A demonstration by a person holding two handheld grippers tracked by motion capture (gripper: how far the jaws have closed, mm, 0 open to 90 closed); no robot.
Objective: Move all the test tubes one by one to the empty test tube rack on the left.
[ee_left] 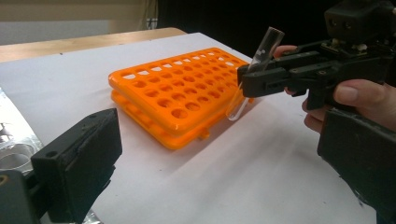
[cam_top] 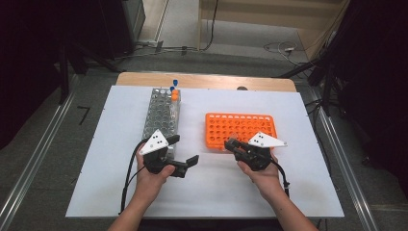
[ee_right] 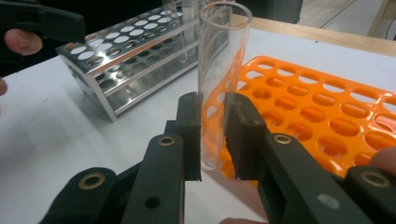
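While the left gripper (cam_top: pixel 185 150) rests on the white table cover (cam_top: pixel 115 192) just in front of the metal test-tube rack (cam_top: pixel 161 113), its jaws stand wide apart with nothing between them. That rack carries a few capped tubes (cam_top: pixel 174 91) at its far end. Further right, the orange tube rack (cam_top: pixel 240 129) lies flat on the cover with all the holes that show empty. At its near edge the right gripper (ee_right: pixel 212 135) is clamped on a clear glass test tube (ee_right: pixel 219 70), held nearly upright with the open mouth up, its rounded bottom hanging just beside the orange rack's near edge.
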